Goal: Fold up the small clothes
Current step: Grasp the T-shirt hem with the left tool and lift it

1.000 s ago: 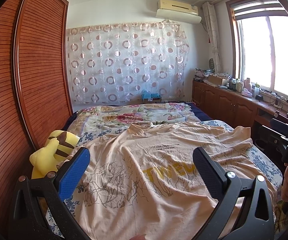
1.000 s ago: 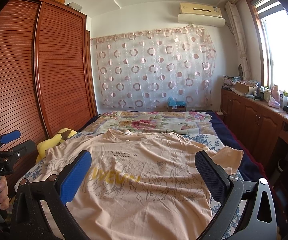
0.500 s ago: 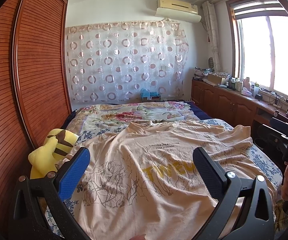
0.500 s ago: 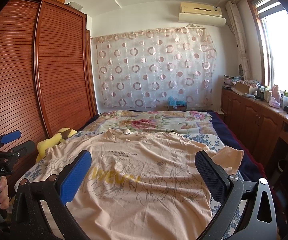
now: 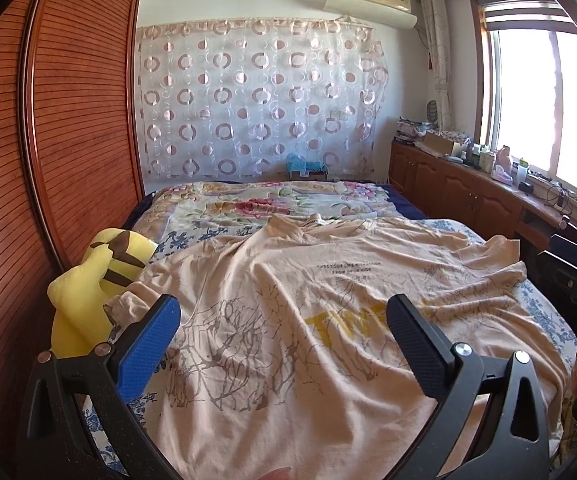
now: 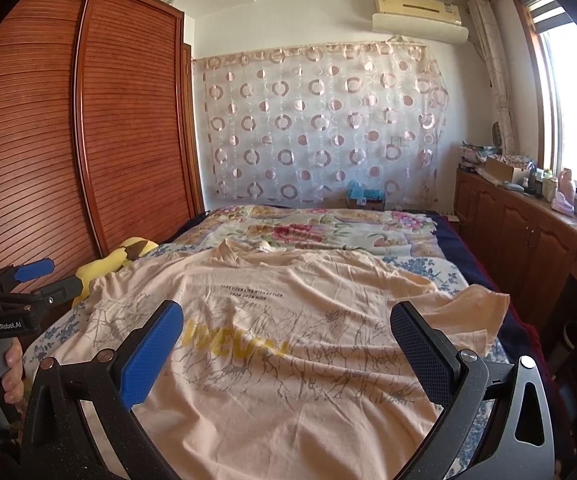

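Left wrist view first, and you've got the wooden wardrobe [image 5: 68,128] running down the left edge, then the yellow plush toy [image 5: 88,296] tucked against it at the bed's side. Your left gripper [image 5: 282,322] hangs over the near hem with its jaws wide apart, nothing between them. Right under it, the peach T-shirt [image 5: 308,320] lies spread face up across the bed [image 5: 248,208], collar pointing away from you, yellow lettering in the middle, one sleeve bunched up beside the plush toy. Over on the far right, the other sleeve [image 6: 484,308] droops toward the bed's edge, and your right gripper [image 6: 286,330] sits above the print, jaws also spread wide, holding nothing.

So where does that leave the job? By the look of it, right at the start: the shirt is laid out but wrinkled, no fold made in it anywhere, sleeves still out to the sides. Everything is left to do, I'd say: sleeves in, sides over, then bottom up to the collar. No other clothes in sight to tell you what follows.
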The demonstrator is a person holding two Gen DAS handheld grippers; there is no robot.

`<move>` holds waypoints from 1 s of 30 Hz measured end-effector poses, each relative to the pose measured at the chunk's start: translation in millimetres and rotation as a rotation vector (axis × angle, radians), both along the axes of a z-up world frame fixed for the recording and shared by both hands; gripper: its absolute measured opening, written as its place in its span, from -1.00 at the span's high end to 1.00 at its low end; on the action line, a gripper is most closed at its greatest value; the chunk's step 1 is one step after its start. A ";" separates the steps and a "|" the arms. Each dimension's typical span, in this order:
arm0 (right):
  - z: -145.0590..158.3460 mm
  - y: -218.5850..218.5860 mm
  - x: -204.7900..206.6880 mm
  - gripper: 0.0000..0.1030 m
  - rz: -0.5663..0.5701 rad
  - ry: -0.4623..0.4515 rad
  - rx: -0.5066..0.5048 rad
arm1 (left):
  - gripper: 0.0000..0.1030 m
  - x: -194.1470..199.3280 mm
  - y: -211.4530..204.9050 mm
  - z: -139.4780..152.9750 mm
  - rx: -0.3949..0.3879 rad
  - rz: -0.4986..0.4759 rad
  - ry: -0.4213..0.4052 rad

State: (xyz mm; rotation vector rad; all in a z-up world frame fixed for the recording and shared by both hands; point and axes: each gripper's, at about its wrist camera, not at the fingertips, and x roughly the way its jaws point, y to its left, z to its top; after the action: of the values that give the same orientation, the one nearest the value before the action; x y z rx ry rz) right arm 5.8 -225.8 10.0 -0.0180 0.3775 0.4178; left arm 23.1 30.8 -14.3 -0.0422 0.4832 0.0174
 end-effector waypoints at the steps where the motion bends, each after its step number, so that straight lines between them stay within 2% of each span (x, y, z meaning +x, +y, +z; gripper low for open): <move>1: -2.1 1.6 2.5 -0.98 0.005 0.011 -0.001 | -1.00 1.1 3.2 -2.4 -0.001 0.001 0.005; 8: -15.9 12.2 23.5 -0.84 0.071 0.112 -0.026 | -1.00 6.5 23.1 -18.7 0.002 0.025 0.049; 12: -27.6 19.7 38.5 -0.68 0.106 0.188 -0.050 | -1.00 12.6 42.3 -25.7 0.007 0.038 0.073; 16: -36.7 26.7 53.1 -0.66 0.134 0.258 -0.059 | -1.00 20.3 67.9 -33.0 -0.030 0.025 0.120; 23: -35.7 30.9 66.2 -0.66 0.174 0.293 -0.079 | -0.98 34.0 103.4 -42.6 0.005 0.058 0.177; 27: -31.9 33.5 67.0 -0.66 0.199 0.285 -0.090 | -0.76 46.0 128.9 -51.8 -0.039 0.084 0.230; 30: -30.3 37.3 68.6 -0.66 0.225 0.273 -0.094 | -0.68 55.4 145.8 -59.4 -0.097 0.084 0.264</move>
State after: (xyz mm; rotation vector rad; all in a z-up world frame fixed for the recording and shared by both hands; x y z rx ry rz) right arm 74.4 -188.5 -20.3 -0.0963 0.6674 0.6271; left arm 78.5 176.6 -73.7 -0.1565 0.7457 0.0830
